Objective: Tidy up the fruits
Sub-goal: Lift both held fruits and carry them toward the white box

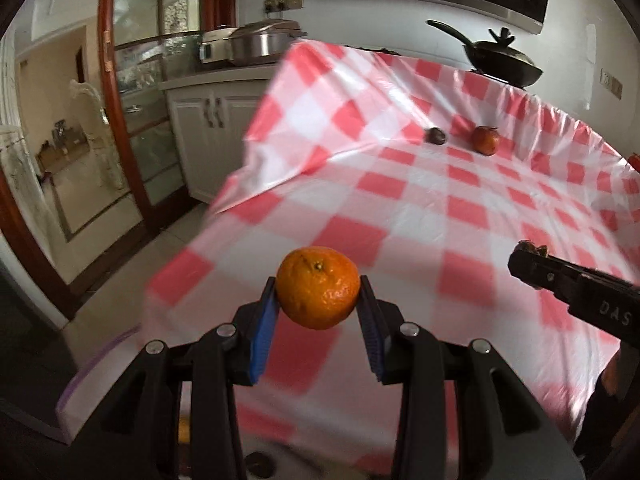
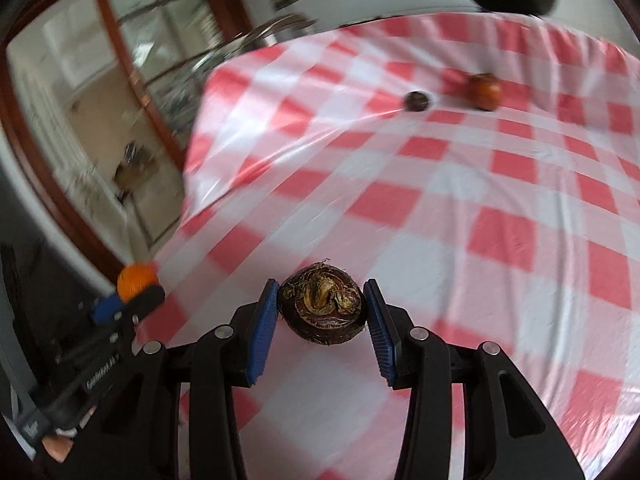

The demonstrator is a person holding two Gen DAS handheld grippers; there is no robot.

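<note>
My left gripper (image 1: 319, 294) is shut on an orange mandarin (image 1: 318, 287), held above the near left corner of the red-and-white checked table (image 1: 420, 200). My right gripper (image 2: 321, 304) is shut on a dark brown, rough-skinned round fruit (image 2: 323, 307) over the table's near side. In the right wrist view the left gripper (image 2: 132, 292) shows at the far left with its mandarin (image 2: 135, 278). The right gripper's finger (image 1: 560, 276) reaches in from the right edge of the left wrist view. Far back on the cloth lie a small dark fruit (image 1: 435, 136) (image 2: 416, 101) and an orange-red fruit (image 1: 485, 140) (image 2: 484, 91).
A black pan (image 1: 504, 62) stands beyond the table's far edge. White cabinets (image 1: 216, 120) with a steel cooker (image 1: 260, 42) are at the left, beside a wood-framed glass door (image 1: 132, 100). A clear bag with a purple edge (image 1: 100, 364) lies below the left gripper.
</note>
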